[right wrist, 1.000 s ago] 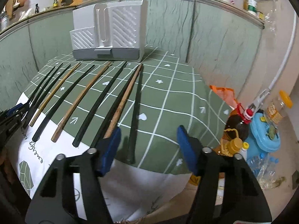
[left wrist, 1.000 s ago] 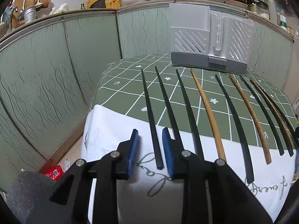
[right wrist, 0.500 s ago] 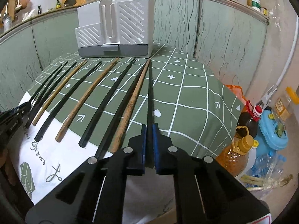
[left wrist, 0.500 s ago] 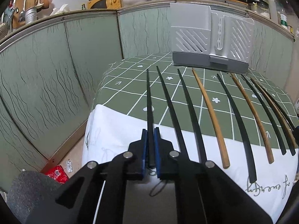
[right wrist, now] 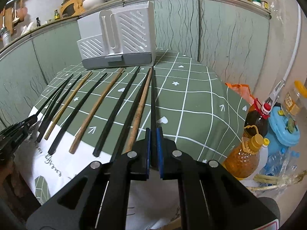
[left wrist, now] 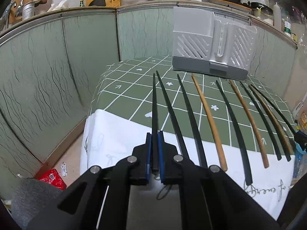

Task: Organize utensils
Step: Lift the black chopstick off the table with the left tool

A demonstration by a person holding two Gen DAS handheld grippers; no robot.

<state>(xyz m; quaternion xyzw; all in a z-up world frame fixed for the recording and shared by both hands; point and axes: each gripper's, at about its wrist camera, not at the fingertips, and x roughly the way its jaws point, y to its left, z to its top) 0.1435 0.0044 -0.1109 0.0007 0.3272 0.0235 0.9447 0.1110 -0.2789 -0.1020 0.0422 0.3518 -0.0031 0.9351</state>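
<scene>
Left gripper [left wrist: 154, 153] clenched on outermost black chopstick [left wrist: 154, 103] at row's left end, right gripper [right wrist: 153, 149] grasping black chopstick [right wrist: 153, 99] at right end, both near tabletop's front edge; likely matching pair for white utensil holder [right wrist: 122, 38] at far edge

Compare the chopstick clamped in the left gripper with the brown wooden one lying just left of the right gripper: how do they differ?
The black chopstick is dark and glossy; the brown chopstick is matte wood with visible grain. The black one is pinched at its near end by the left gripper; the brown one lies free on the green tablecloth. The black one sits at the row's left edge, the brown near its right. Both point toward the white holder.
</scene>
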